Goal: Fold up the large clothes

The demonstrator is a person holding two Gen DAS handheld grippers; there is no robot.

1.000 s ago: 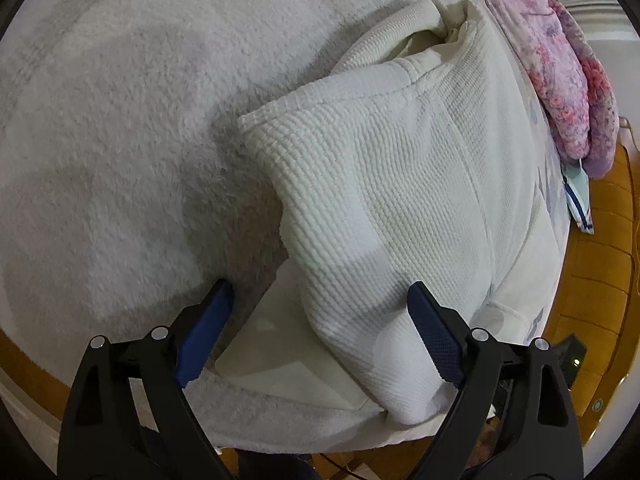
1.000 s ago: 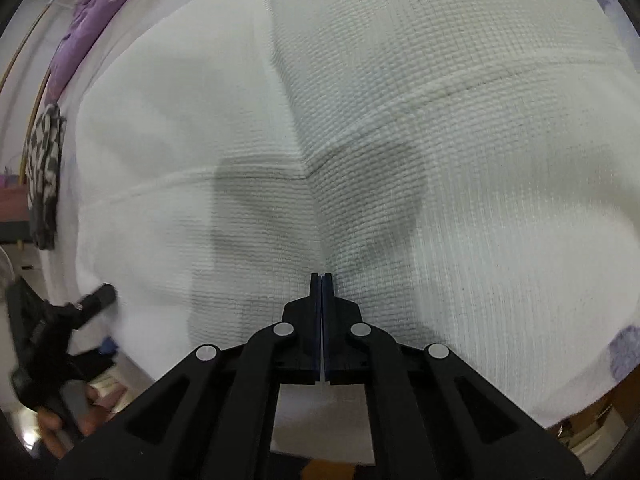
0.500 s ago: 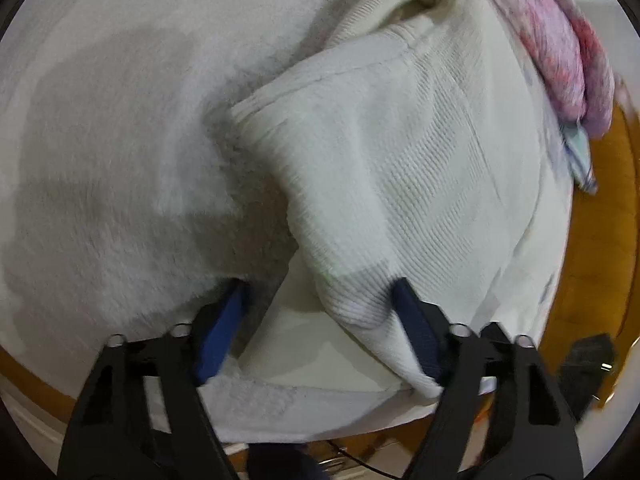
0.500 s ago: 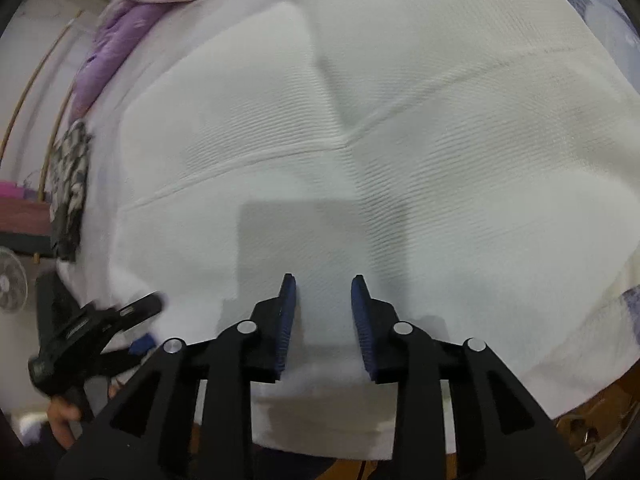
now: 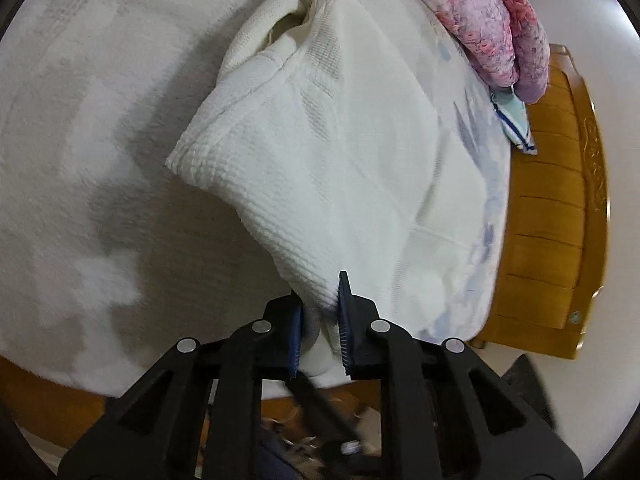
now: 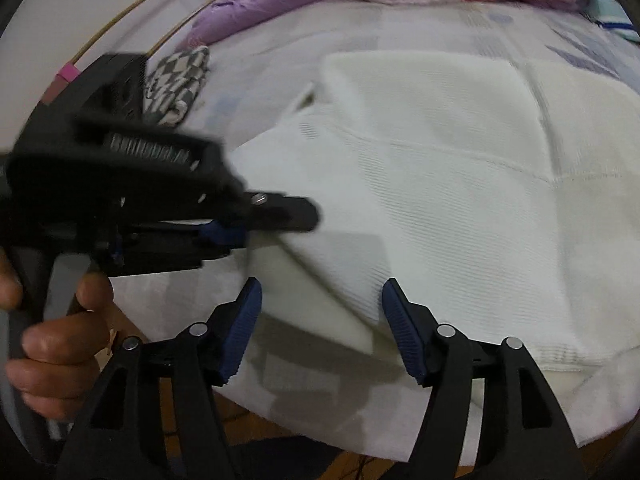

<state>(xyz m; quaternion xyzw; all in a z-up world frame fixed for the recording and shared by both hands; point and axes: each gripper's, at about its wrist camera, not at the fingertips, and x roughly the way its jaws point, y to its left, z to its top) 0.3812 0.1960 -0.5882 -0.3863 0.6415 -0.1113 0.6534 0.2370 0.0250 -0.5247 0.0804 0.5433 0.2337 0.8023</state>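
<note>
A large white waffle-knit garment (image 5: 340, 152) lies on the bed, partly folded, with its collar end far from me. My left gripper (image 5: 320, 320) has its jaws closing, and the blue pads pinch the garment's near corner, which hangs lifted off the bed. In the right wrist view the same garment (image 6: 460, 208) spreads across the sheet. My right gripper (image 6: 320, 322) hovers over its near edge. Its jaws are opening, and a folded corner lies between the pads untouched. The left gripper (image 6: 224, 236) shows there at the left, held by a hand (image 6: 60, 340).
A pink and purple quilt (image 5: 492, 20) is heaped at the bed's far side, with a checkered cloth (image 6: 176, 80) and a pale blue item (image 5: 514, 120) near it. The wooden bed frame (image 5: 552, 240) borders the pale sheet (image 5: 80, 160). Bamboo poles (image 6: 132, 12) lean behind.
The left gripper closed on the garment's near corner and lifted it. The right gripper opened, let the cloth go and drew back sideways, so the left gripper now looms in its view.
</note>
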